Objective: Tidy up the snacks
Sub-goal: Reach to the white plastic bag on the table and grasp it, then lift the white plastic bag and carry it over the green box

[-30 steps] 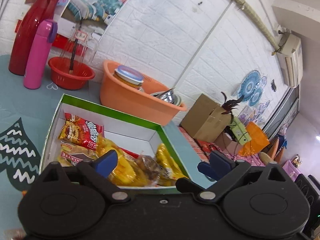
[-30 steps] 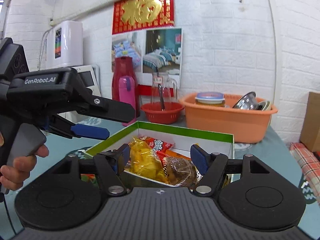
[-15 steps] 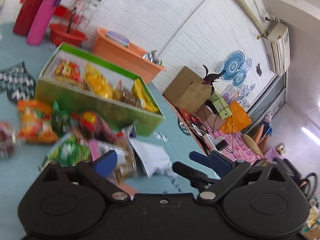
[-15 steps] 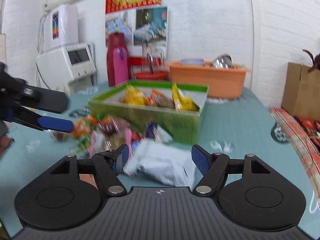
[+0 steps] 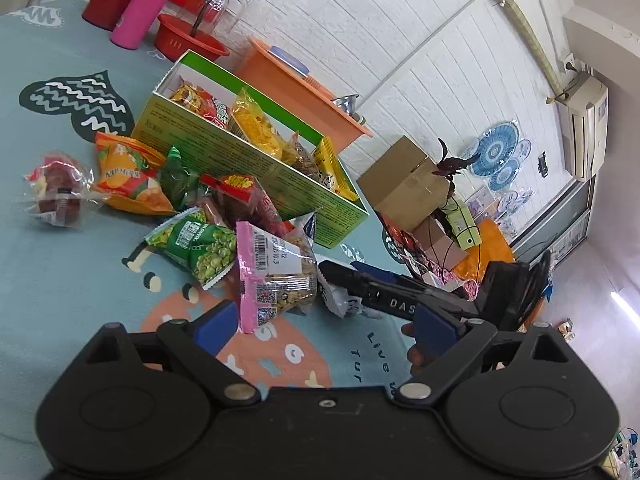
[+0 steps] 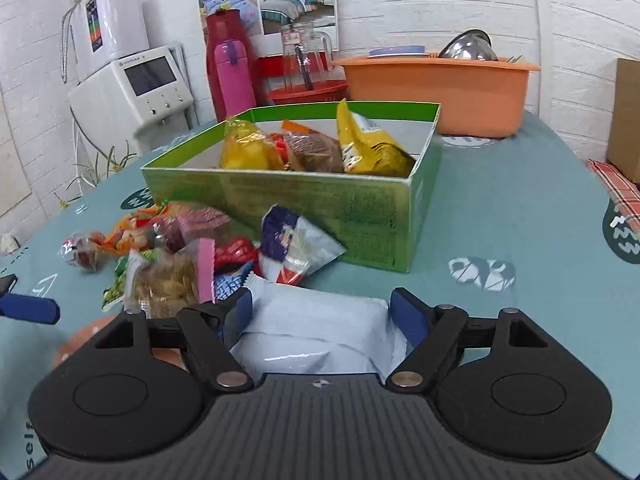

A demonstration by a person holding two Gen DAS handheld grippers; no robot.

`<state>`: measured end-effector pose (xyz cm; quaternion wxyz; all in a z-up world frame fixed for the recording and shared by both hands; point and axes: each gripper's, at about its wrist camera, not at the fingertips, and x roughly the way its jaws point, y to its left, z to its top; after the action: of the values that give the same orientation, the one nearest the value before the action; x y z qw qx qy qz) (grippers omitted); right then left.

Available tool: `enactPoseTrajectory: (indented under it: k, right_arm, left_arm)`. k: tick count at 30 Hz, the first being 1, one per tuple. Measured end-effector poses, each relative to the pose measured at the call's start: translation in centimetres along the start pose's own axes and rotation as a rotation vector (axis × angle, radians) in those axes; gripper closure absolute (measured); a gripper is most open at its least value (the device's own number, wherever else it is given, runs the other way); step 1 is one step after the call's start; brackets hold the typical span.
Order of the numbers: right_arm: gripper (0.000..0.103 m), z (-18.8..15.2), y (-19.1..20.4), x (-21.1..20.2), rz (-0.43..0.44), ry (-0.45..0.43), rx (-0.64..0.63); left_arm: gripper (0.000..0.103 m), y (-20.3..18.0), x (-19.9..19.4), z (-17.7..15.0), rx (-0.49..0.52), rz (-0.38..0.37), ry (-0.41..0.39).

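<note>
Right tongs (image 6: 320, 314) spread around a white packet (image 6: 316, 332); left tongs (image 5: 320, 322) open, empty.
White packet lies on the tabletop (image 6: 500, 220) before a green box (image 6: 320, 196) holding snacks; more snack bags (image 5: 192, 216) lie heaped beside the box.

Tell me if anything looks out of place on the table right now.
Yes. A heap of snack packets lies loose on the table in front of the green box, not in it. The white packet sits between the right gripper's open fingers.
</note>
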<state>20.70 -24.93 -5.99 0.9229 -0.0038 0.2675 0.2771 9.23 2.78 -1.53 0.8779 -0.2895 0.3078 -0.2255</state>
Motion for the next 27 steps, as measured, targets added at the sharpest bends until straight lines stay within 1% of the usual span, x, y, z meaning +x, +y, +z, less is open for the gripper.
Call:
enactPoseTrajectory:
  k: [2,5,6,7,10,12,14,16,18,20,22,24,25,26,27]
  right_arm:
    - [0.000,-0.9,1.2,-1.1,0.034,0.003,-0.057]
    - [0.000,-2.3,3.0,-3.0,0.096,0.013,-0.085]
    - [0.000,-2.7,3.6,-3.6,0.104,0.011,-0.093]
    - [0.000,-3.0,4.2,-4.2,0.102,0.005,-0.103]
    - [0.000,-3.9,5.0,-6.4,0.056,-0.039,-0.119]
    - [0.000,-4.4,4.3,-7.7,0.049,-0.055,-0.087]
    - [0.000,-4.8,3.3,-8.6,0.048,-0.052,-0.046]
    - [0.000,-5.1,2.4,-9.1,0.026,-0.045,0.001]
    - [0.000,-5.3,1.4,-9.0,0.041,-0.030,0.066]
    - [0.000,-5.4,0.8,-8.7,0.062,-0.020,0.122]
    - [0.000,-5.5,0.9,-8.1,0.084,-0.009,0.143]
    - [0.000,-5.5,1.2,-7.6,0.105,-0.004,0.147]
    - [0.012,-5.6,1.4,-7.3,0.118,0.005,0.147]
    - [0.025,-5.6,1.5,-6.9,0.138,0.019,0.153]
    - [0.035,-5.7,1.7,-6.8,0.124,0.016,0.153]
  left_arm:
    - [0.000,0.0,0.4,-0.2,0.002,-0.005,0.014]
    - [0.000,-0.2,1.7,-0.8,0.001,-0.028,0.058]
    - [0.000,-0.3,2.1,-1.0,0.000,-0.032,0.072]
    - [0.000,-0.4,2.6,-1.4,0.001,-0.039,0.091]
    - [0.000,-0.6,3.3,-2.4,-0.010,-0.072,0.144]
    - [0.000,-0.6,3.4,-3.0,-0.023,-0.093,0.165]
    - [0.000,-0.6,3.6,-3.3,-0.042,-0.110,0.176]
    - [0.000,-0.4,4.2,-3.4,-0.063,-0.111,0.180]
    - [0.000,-0.3,4.9,-3.4,-0.083,-0.111,0.177]
    - [0.012,-0.3,5.5,-3.1,-0.103,-0.111,0.178]
    - [0.016,-0.3,6.0,-2.9,-0.104,-0.107,0.176]
    - [0.031,-0.2,6.5,-2.8,-0.095,-0.087,0.176]
    - [0.052,-0.2,6.8,-2.8,-0.089,-0.078,0.179]
    - [0.077,-0.2,7.1,-2.8,-0.089,-0.064,0.176]
    - [0.091,-0.2,7.2,-2.8,-0.084,-0.048,0.173]
